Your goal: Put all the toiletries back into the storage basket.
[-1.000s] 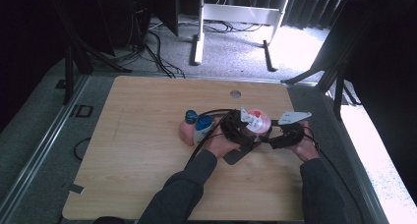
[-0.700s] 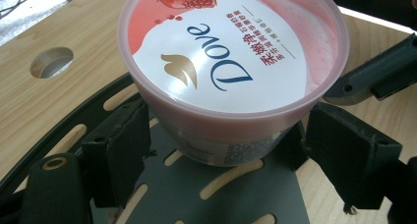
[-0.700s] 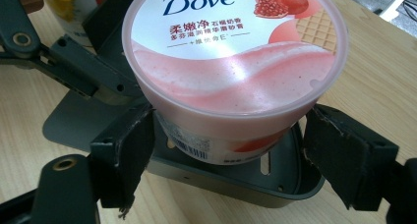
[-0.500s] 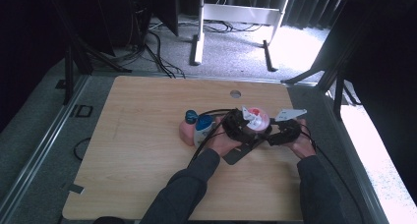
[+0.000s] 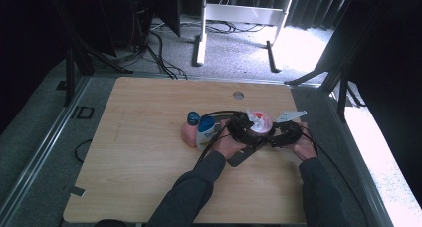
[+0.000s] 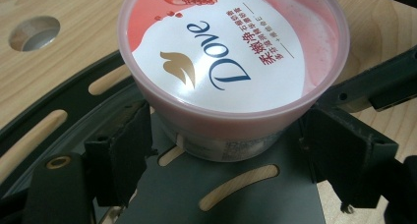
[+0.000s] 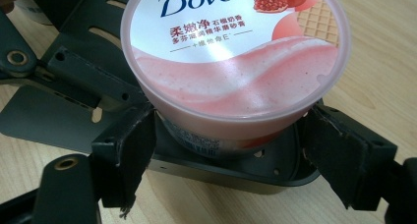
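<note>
A pink Dove tub with a white and pink lid stands on a dark slotted tray at the table's right middle. My left gripper comes at it from the left and my right gripper from the right. In the left gripper view the tub sits between the black pads, which stand close beside its lower wall under the lid rim. The right gripper view shows the same tub between its pads. The right jaws have just been closing a little around the tub.
A pink bottle and a white bottle, both blue-capped, stand just left of the tray, close to my left hand. A round hole lies in the wooden tabletop behind them. Cables trail from both grippers.
Both hands have sunk a little lower around the tub. The tub, tray and bottles stay where they were.
</note>
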`<state>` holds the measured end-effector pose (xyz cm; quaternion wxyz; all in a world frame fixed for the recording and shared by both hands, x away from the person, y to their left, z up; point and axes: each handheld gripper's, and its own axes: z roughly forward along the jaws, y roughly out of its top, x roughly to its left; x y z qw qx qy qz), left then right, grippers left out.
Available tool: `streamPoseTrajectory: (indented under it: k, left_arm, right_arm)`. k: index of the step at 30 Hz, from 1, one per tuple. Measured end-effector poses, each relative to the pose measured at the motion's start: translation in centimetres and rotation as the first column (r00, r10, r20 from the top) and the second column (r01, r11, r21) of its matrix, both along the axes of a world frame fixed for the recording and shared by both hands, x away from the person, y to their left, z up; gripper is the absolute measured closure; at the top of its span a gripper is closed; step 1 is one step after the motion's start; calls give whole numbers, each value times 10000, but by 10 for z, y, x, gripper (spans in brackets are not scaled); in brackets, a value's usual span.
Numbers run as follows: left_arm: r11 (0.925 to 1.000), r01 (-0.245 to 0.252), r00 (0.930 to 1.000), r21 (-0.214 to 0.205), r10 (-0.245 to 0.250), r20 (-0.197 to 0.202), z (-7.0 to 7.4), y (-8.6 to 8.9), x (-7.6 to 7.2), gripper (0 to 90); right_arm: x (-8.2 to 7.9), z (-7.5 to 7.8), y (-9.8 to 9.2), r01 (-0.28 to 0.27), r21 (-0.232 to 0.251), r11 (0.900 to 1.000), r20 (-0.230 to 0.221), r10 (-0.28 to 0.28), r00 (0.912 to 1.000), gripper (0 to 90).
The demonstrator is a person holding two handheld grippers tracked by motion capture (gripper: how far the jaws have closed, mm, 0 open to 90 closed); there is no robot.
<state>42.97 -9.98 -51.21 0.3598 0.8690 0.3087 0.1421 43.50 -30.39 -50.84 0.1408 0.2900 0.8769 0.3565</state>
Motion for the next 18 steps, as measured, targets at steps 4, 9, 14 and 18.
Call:
streamPoseTrajectory:
  k: [4, 9, 14, 18]
  left_arm:
    - [10000, -19, 9995, 25, 19, -309, -6, 0, 2, 204]
    - [10000, 2, 9994, -22, -2, -352, -7, 1, 3, 209]
    - [9999, -4, 9998, 165, 8, -215, -8, 1, 2, 224]
    - [10000, -19, 9999, 43, 20, -167, -7, 3, 2, 260]
  right_arm:
    - [1, -3, 5, 46, -540, 9985, -111, -53, 9999, 207]
    - [3, -2, 6, 10, -722, 9974, -282, -30, 9996, 210]
    - [3, 1, 6, 15, -805, 9968, -490, -55, 9988, 223]
    - [1, 1, 4, -33, -753, 9972, -532, -8, 9986, 217]
